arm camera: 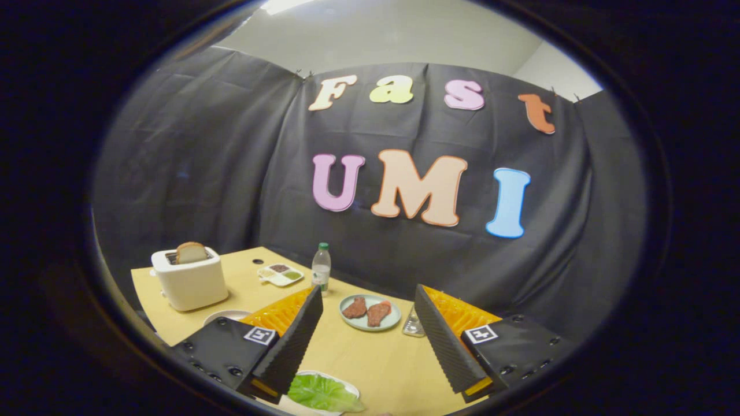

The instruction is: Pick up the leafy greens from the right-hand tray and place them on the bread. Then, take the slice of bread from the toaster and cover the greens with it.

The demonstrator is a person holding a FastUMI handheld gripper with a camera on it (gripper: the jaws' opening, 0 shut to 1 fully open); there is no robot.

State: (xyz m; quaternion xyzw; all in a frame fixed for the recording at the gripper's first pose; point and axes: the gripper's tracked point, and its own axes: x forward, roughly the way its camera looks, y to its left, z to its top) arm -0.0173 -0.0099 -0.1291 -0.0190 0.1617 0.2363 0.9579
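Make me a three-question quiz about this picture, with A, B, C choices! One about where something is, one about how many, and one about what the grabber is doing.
1. Where is the slice of bread?
A. Sticking out of the toaster
B. On the round plate
C. Beside the bottle

2. How many brown pieces lie on the round plate?
A. One
B. Two
C. Four

3. What is the gripper doing?
A. Squeezing the bottle
B. Holding the greens
C. Open, holding nothing

Answers:
1. A, the slice pokes up from the toaster's top.
2. B, two pieces lie side by side.
3. C, the fingers stand wide apart over bare table, with the leafy greens below them.
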